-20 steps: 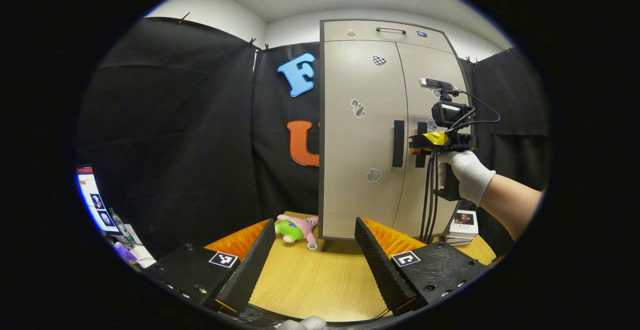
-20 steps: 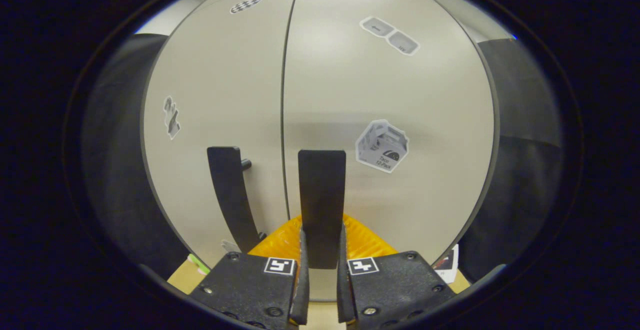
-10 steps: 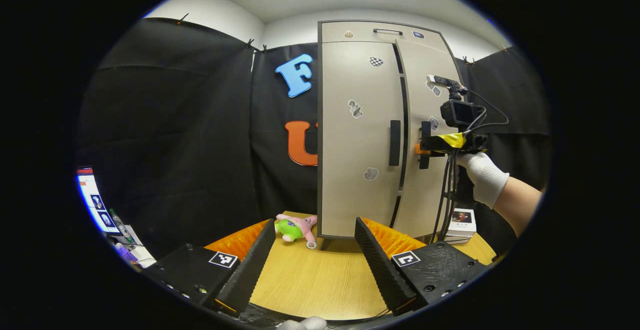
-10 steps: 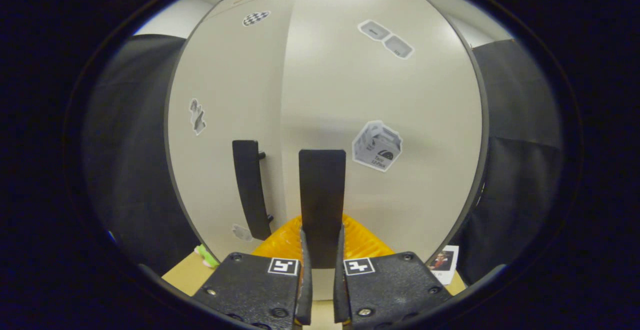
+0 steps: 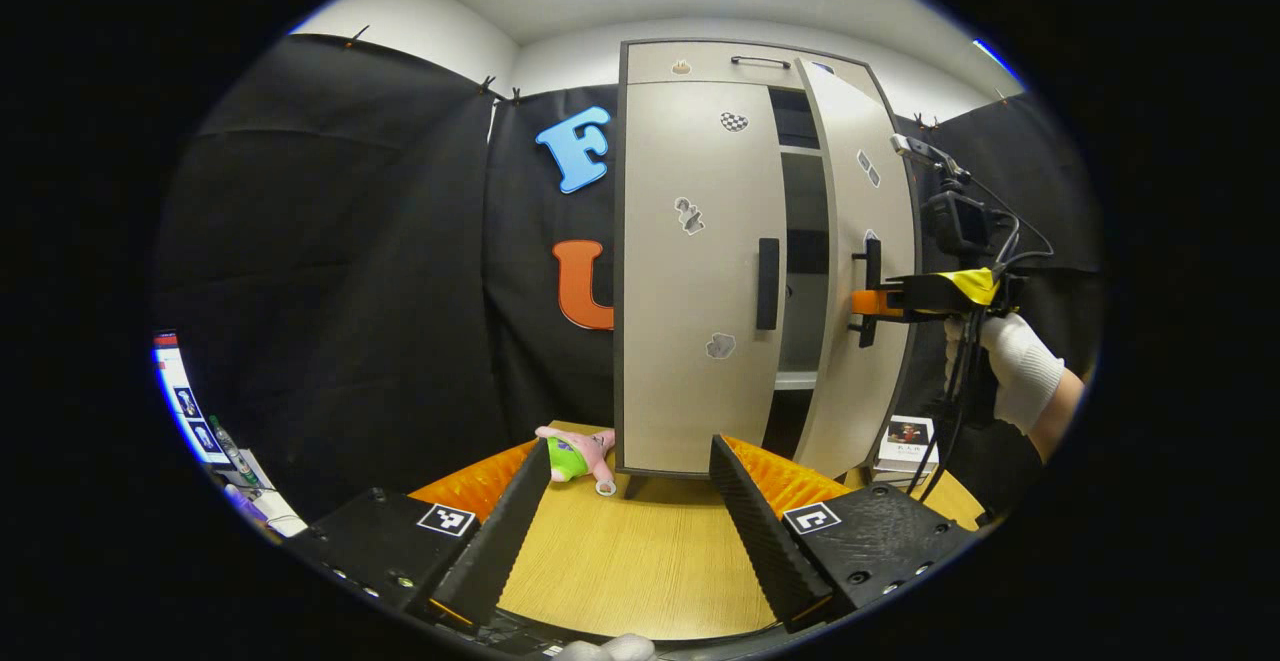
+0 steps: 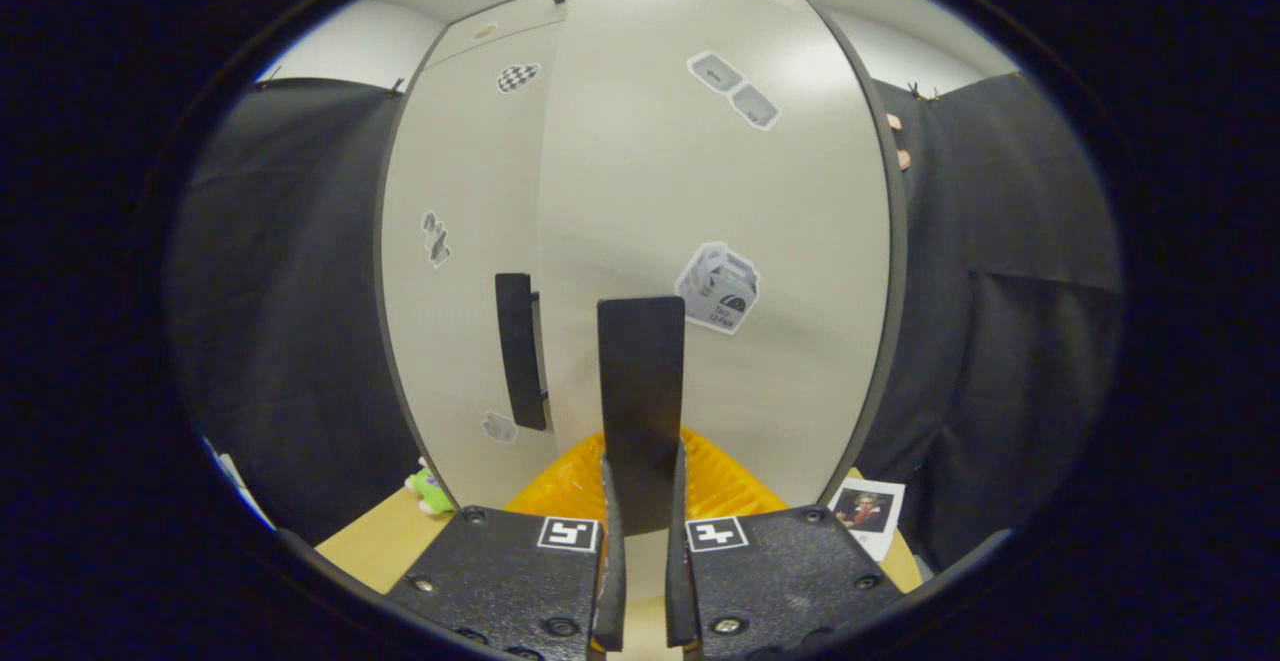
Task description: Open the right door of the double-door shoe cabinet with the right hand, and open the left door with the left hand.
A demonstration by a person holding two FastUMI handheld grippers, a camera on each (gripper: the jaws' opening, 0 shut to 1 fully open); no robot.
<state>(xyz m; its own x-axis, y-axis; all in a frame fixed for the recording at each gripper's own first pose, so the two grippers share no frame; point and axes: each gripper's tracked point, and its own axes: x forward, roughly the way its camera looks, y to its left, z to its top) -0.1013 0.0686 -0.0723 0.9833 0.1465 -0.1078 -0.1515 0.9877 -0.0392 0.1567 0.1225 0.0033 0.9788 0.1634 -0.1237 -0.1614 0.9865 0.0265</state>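
The beige shoe cabinet (image 5: 690, 61) stands at the back of the table. Its left door (image 5: 690, 271) is closed, with a dark bar handle (image 5: 767, 283). The right door (image 5: 860, 241) stands partly swung out, and dark shelves (image 5: 800, 271) show in the gap. My right gripper (image 5: 868, 303), held by a gloved hand (image 5: 1020, 371), is shut on the right door's handle (image 5: 873, 276). In the right gripper view that handle (image 6: 640, 381) runs up between my closed fingers, my right gripper (image 6: 641, 461) clamped on it. My left gripper (image 5: 630, 444) hangs open, well short of the cabinet.
A pink and green plush toy (image 5: 575, 451) lies at the cabinet's left foot on an orange mat (image 5: 470, 486). The wooden table (image 5: 630, 561) spreads in front. A small picture box (image 5: 905, 441) sits by the cabinet's right foot. A lit screen (image 5: 190, 401) stands far left.
The right door has swung out from shut to partly open, pulled by my right gripper, which moved back and to the right. My left gripper has stayed open and nearly still.
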